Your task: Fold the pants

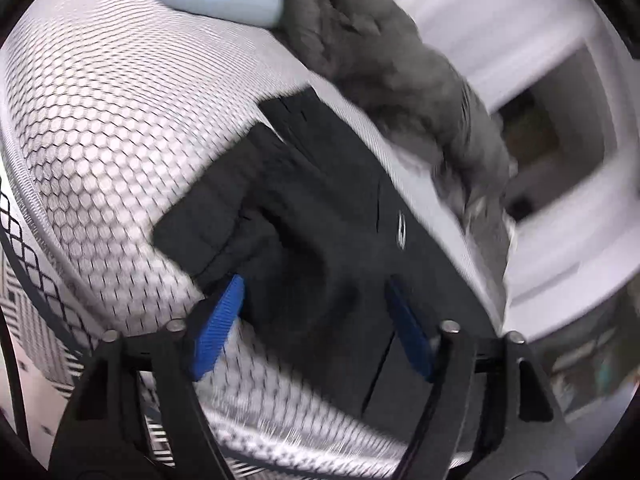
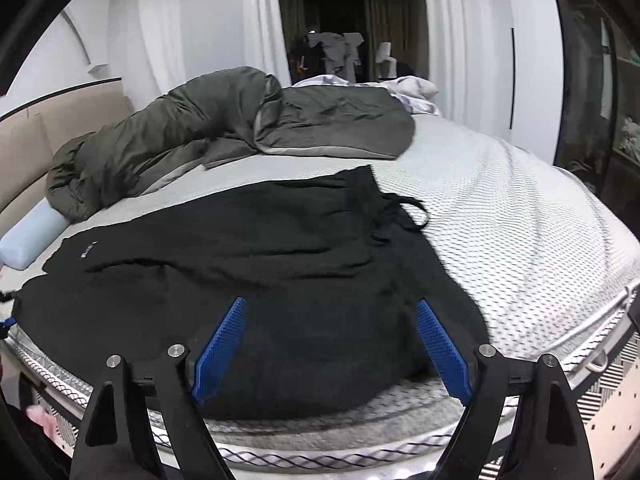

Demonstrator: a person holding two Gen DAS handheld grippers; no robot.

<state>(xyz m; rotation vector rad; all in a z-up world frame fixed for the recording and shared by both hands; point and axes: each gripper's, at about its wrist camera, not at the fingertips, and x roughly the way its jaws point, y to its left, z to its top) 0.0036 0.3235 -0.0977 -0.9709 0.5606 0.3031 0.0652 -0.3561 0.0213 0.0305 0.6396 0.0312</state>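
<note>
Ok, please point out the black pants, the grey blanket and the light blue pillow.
black pants (image 2: pixel 248 252): right wrist view, middle of fabric.
grey blanket (image 2: pixel 192 128): right wrist view, bunched upper fold.
light blue pillow (image 2: pixel 28 236): right wrist view, front face.

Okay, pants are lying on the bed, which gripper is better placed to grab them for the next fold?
Probably left. The left gripper sits open right over the leg end of the black pants, fabric between its fingers. The right gripper is open too, but looks farther back above the mattress edge.

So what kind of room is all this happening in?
Most likely a bedroom. The black pants lie spread on a bare mattress, a rumpled olive duvet is pushed toward the padded headboard, and long white curtains hang behind.
</note>
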